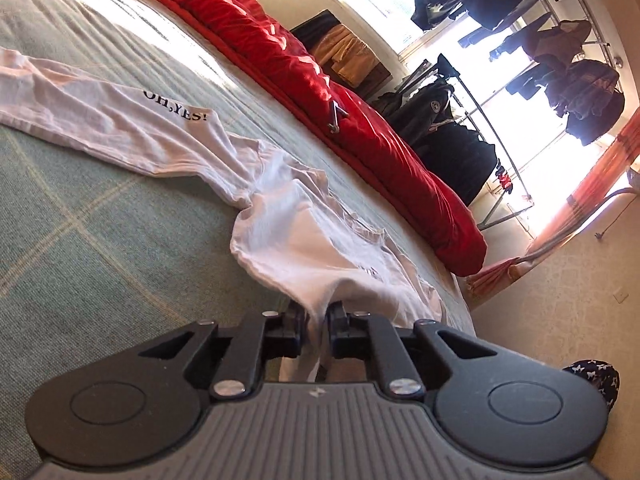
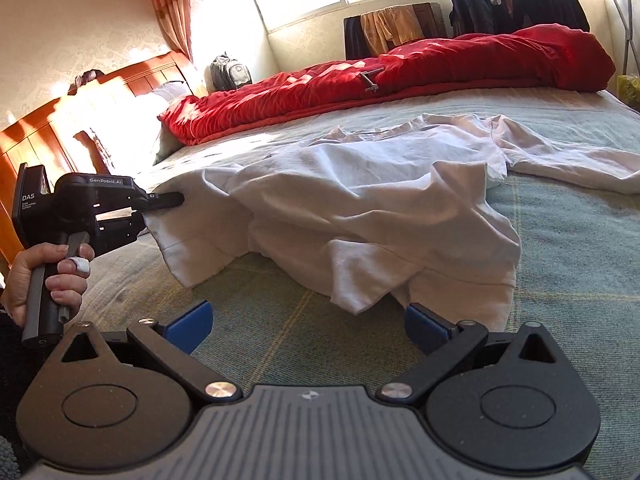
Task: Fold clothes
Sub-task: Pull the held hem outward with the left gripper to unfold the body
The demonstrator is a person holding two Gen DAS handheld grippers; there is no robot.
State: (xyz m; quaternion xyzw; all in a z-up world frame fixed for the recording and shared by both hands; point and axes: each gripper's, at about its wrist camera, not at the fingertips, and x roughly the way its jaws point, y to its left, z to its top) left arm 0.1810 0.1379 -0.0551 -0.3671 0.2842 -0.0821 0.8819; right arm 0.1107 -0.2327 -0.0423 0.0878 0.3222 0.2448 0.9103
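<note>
White cotton in left claw: my left claw (image 1: 316,312) is pinched nearly shut on a bunched hem of the white T-shirt (image 2: 372,204), lifted off the bed.
Right claw: my right claw (image 2: 306,330) gapes wide with nothing between its blue pads (image 2: 190,324), just short of the hem at 12 o'clock.
T-shirt: crumpled across the green checked bedspread (image 2: 560,248), sleeves trailing toward 2 o'clock.
Risk: the thin pinch may slip, or one-sided pulling may drag and twist the cloth.
Red quilt (image 2: 400,80): lies beyond; fabric could snag there.
</note>
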